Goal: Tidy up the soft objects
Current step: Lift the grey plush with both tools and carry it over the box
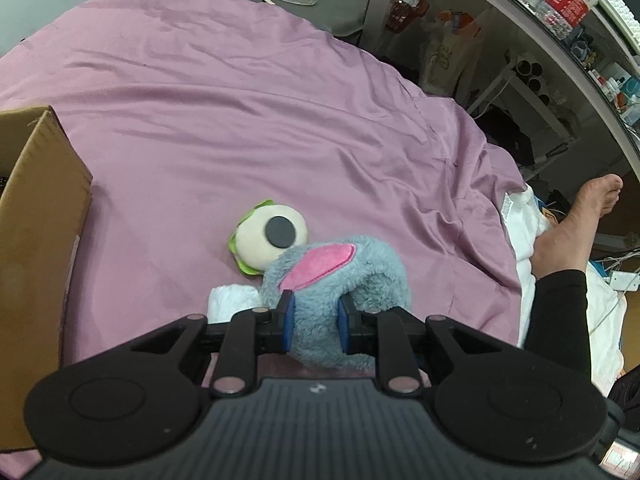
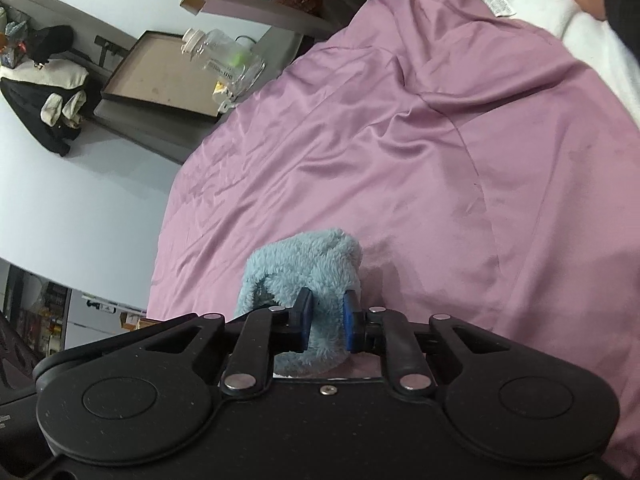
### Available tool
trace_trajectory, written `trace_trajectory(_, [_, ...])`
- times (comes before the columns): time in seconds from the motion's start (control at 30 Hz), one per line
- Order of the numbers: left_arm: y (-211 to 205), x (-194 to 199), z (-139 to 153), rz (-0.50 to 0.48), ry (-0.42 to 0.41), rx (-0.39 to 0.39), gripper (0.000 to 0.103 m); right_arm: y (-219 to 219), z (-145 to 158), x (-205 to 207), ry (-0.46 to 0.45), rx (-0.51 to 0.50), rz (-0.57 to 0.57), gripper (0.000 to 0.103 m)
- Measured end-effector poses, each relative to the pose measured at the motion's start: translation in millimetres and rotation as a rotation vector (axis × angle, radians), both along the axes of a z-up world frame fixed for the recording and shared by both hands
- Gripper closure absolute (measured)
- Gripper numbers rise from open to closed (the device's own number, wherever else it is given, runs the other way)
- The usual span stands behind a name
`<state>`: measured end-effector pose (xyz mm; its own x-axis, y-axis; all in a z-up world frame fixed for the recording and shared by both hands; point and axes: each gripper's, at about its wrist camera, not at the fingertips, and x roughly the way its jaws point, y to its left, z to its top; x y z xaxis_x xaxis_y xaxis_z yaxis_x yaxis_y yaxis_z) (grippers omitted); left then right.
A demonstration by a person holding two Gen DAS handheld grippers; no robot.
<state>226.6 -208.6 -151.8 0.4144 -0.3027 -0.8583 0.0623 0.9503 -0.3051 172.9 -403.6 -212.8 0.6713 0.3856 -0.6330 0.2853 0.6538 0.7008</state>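
Landmark: the brown cardboard box (image 1: 38, 216) at the left edge of the left wrist view, standing on the mauve satin bedspread (image 1: 248, 112); its inside is almost wholly out of frame, so whether anything is packed in it cannot be told. Right of the box, on open sheet, lies a cream round plush with a black disc and green frill (image 1: 267, 240), loose, untouched. Just nearer the camera than that, still right of the box, a small white soft bundle (image 1: 232, 300) shows partly behind the gripper linkage; what it is cannot be made out. Further right again, the left gripper (image 1: 316, 316) has its blue pads pressed in on both sides of a grey-blue fluffy plush toy with a pink felt patch (image 1: 340, 276), pile bulging past the pads; toy touches the cream plush at its upper edge. Right wrist view: the right gripper (image 2: 327, 322) likewise closed narrow on pale blue fluffy plush (image 2: 304, 272), fur squeezed between the pads. Probably the same toy held at two ends, but the views do not settle this. The box is not in this view. Judgement: task is early to middle. One plush is in hand, not yet at the box; cream plush and white bundle remain to be gathered. Bedspread well right of the box is otherwise bare, bar a person's bare foot (image 1: 576, 224) at the bed's edge.
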Motion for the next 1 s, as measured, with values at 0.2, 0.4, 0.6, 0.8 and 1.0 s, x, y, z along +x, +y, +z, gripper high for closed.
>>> trace_trajectory(0.2, [9, -10, 13, -0.002, -0.01, -0.017, 0.083, 7, 12, -13, -0.015, -0.002, -0.03, 0.087])
trace_trajectory(0.4, [33, -21, 34, 0.024, -0.033, -0.042, 0.083, 24, 33, -21, -0.058, 0.006, -0.011, 0.088])
trace_trajectory(0.6, [61, -35, 53, 0.053, -0.056, -0.057, 0.083, 48, 52, -29, -0.093, -0.007, 0.024, 0.088])
trace_trajectory(0.8, [89, -48, 66, 0.084, -0.073, -0.069, 0.083, 77, 72, -38, -0.12, -0.047, 0.061, 0.088])
trace_trajectory(1.0, [125, -59, 82, 0.127, -0.105, -0.087, 0.083, 108, 90, -43, -0.146, -0.06, 0.097, 0.088])
